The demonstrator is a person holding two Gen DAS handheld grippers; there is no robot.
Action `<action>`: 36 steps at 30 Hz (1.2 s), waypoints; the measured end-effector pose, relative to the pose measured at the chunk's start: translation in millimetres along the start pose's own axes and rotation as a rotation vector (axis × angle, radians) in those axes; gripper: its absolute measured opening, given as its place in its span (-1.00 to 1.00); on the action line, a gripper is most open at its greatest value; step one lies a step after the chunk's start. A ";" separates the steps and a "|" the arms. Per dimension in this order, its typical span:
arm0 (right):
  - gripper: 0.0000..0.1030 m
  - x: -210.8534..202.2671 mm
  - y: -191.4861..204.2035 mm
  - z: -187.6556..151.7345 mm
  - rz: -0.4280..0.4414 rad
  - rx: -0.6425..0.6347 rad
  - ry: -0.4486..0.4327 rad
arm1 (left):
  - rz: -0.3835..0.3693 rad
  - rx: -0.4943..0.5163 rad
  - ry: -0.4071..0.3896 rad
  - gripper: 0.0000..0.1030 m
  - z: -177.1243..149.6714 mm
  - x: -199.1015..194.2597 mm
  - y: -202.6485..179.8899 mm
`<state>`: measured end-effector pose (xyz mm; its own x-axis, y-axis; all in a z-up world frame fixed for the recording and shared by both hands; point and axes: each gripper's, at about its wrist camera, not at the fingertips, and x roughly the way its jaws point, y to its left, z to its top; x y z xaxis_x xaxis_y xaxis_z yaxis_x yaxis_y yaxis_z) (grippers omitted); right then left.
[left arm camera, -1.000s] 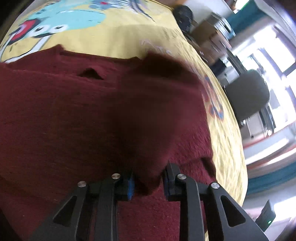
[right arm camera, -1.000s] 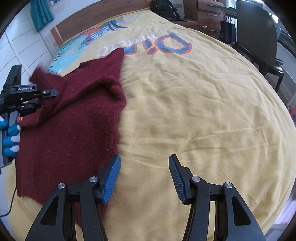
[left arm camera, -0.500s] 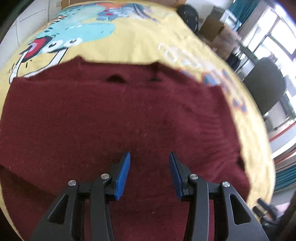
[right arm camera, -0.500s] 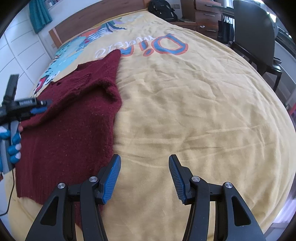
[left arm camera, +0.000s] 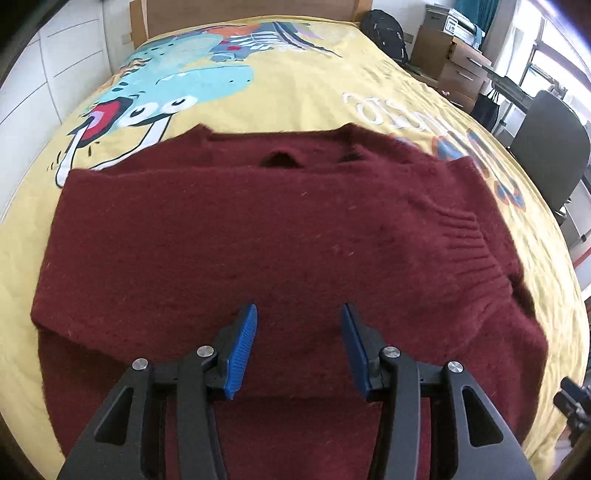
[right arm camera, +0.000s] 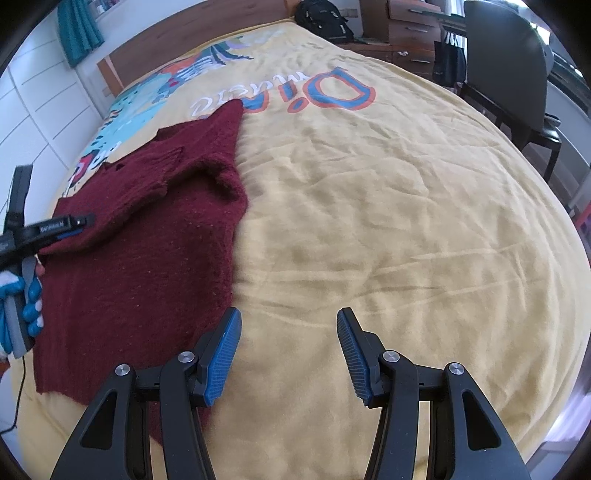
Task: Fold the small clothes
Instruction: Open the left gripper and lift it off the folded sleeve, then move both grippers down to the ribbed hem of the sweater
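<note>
- Broadly, a bed (right arm camera: 406, 206) under a yellow printed blanket (left arm camera: 303, 85) fills both views; its far corners are cut off by the fisheye rim.
- A dark red knitted sweater (left arm camera: 258, 236) lies on the blanket toward the person's left side, partly folded, with one sleeve laid across the body and its ribbed cuff (left arm camera: 469, 243) facing up. The lower hem is hidden behind the gripper in the left wrist view.
- An office chair (right arm camera: 506, 55) stands beside the bed, partly cropped.
- A black backpack (right arm camera: 325, 18) sits past the head of the bed; whatever is in it cannot be made out.
- The left gripper (left arm camera: 298, 345) hovers over the sweater, jaws apart and holding nothing.
- The right gripper (right arm camera: 289, 352) is above bare blanket just beside the sweater's edge, jaws apart, empty.
</note>
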<state>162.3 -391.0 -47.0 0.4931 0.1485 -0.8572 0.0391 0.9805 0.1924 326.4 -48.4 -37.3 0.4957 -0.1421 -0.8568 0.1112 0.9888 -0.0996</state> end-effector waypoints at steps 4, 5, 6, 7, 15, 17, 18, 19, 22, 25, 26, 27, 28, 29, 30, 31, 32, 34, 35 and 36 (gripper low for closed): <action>0.08 -4.8 2.2 -0.6 -0.005 -0.007 -0.005 | 0.045 -0.054 -0.045 -0.19 2.0 -11.2 31.0; 0.08 -5.6 2.5 -0.9 -0.007 -0.007 -0.006 | 0.073 -0.059 -0.058 -0.19 1.3 -16.4 41.7; 0.08 -6.1 2.9 -1.2 -0.008 -0.007 -0.006 | 0.102 -0.068 -0.068 -0.19 1.7 -20.6 52.5; 0.08 -6.7 3.9 -1.9 -0.008 -0.008 -0.006 | 0.125 -0.083 -0.073 -0.19 2.7 -22.1 63.2; 0.08 -11.3 17.8 -3.3 -0.002 -0.033 -0.006 | 0.210 -0.184 -0.034 0.02 -15.6 -24.7 128.4; 0.08 -14.8 20.0 -2.5 -0.002 -0.039 -0.011 | 0.209 -0.179 -0.041 0.03 -20.1 -33.3 128.4; 0.08 -16.6 20.7 -1.9 -0.001 -0.041 -0.015 | 0.210 -0.178 -0.048 0.04 -22.8 -40.0 128.7; 0.08 -19.1 21.8 -1.2 -0.001 -0.043 -0.020 | 0.213 -0.178 -0.055 0.04 -24.5 -46.4 129.2; 0.08 -28.7 26.6 0.8 0.006 -0.051 -0.039 | 0.213 -0.186 -0.070 0.07 -30.5 -63.6 133.1; 0.08 -37.3 32.4 -0.3 0.018 -0.056 -0.049 | 0.221 -0.193 -0.092 0.08 -39.2 -84.4 139.2; 0.08 -39.1 33.9 -1.1 0.022 -0.059 -0.051 | 0.227 -0.197 -0.098 0.13 -43.5 -91.5 141.3; 0.08 -40.8 35.3 -2.3 0.027 -0.061 -0.052 | 0.233 -0.203 -0.104 0.20 -48.3 -98.7 143.7; 0.08 -42.5 37.6 -4.7 0.036 -0.062 -0.051 | 0.238 -0.211 -0.109 0.24 -55.6 -107.3 146.9; 0.09 -43.0 38.3 -6.5 0.043 -0.061 -0.047 | 0.241 -0.217 -0.111 0.30 -60.7 -112.9 148.9; 0.09 -43.4 39.7 -8.6 0.049 -0.059 -0.044 | 0.244 -0.228 -0.109 0.34 -69.9 -120.9 152.8; 0.09 -43.1 41.4 -12.3 0.058 -0.058 -0.038 | 0.240 -0.239 -0.102 0.35 -77.4 -126.4 155.9; 0.11 -42.6 42.4 -15.3 0.065 -0.055 -0.033 | 0.236 -0.249 -0.096 0.35 -82.7 -130.2 158.7; 0.14 -39.1 43.9 -23.1 0.081 -0.047 -0.016 | 0.218 -0.278 -0.076 0.35 -99.0 -139.3 165.7; 0.16 -37.0 44.3 -26.6 0.085 -0.044 -0.007 | 0.206 -0.294 -0.067 0.35 -107.6 -143.0 168.7; 0.16 -35.0 44.4 -29.9 0.091 -0.039 0.002 | 0.190 -0.310 -0.055 0.35 -117.8 -146.0 171.4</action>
<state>120.8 -348.9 -22.7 0.4915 0.2375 -0.8379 -0.0395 0.9672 0.2510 171.6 147.3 11.1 0.5288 0.0515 -0.8472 -0.2491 0.9636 -0.0969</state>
